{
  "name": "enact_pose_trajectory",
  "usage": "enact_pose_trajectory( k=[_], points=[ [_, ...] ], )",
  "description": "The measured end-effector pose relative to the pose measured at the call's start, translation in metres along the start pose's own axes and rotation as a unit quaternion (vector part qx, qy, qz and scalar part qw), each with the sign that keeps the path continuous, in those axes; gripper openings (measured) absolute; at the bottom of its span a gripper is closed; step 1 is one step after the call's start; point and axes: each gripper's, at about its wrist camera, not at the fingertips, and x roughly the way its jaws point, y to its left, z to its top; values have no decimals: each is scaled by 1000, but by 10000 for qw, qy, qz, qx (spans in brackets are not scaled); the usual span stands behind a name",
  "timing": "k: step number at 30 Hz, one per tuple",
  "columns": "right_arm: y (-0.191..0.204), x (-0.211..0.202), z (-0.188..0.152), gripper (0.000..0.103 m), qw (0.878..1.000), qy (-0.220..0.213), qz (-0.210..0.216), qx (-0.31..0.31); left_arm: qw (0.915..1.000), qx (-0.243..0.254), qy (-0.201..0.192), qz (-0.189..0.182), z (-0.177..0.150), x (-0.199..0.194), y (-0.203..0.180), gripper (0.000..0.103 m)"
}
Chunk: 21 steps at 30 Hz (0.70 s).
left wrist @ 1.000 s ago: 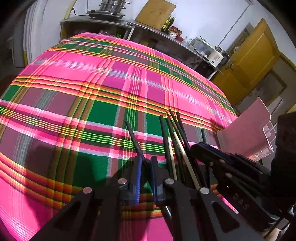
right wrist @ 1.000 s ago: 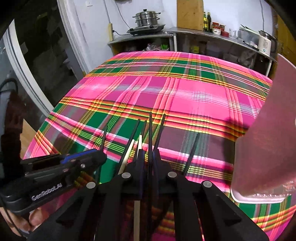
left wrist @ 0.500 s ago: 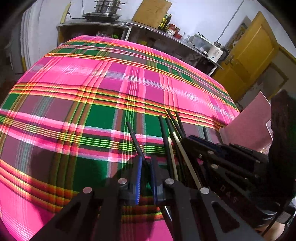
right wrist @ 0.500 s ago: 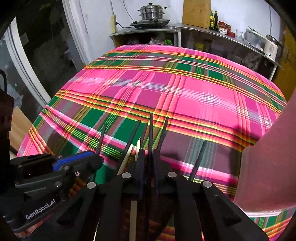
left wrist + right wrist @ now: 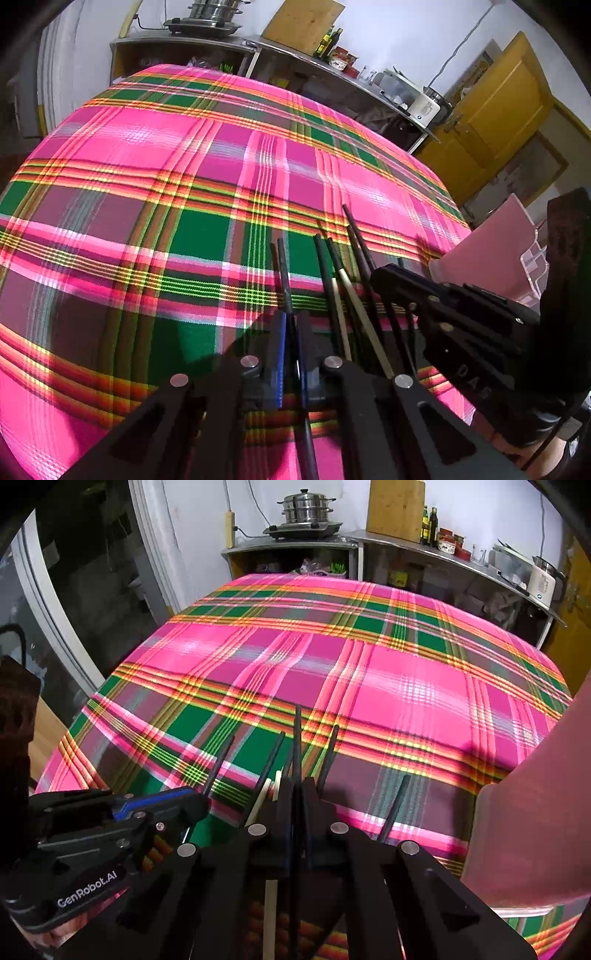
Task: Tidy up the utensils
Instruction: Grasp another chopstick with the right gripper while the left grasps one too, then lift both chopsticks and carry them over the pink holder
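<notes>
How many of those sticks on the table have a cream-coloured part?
2. Both lie side by side within the pile of dark sticks on the plaid cloth: first cream stick, second cream stick just right of it. More may be hidden.

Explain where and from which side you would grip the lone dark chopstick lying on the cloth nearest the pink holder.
Grip the lone chopstick mid-shaft, coming from above with fingers across it. It lies flat on the cloth, apart from the pile, so both sides are likely free.
</notes>
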Motion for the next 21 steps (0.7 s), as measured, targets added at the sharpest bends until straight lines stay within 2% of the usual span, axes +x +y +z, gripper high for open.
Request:
enact_pose_trajectory(
  k=[11, 21],
  points=[
    [-5, -64, 3, 5, 9977, -656, -23, 189, 9984, 294, -379, -291, 11, -52, -20, 4],
    [-4, -134, -11, 5, 9904, -1306, -72, 443, 9928, 682, -781, -601, 11, -111, -47, 4]
  ],
)
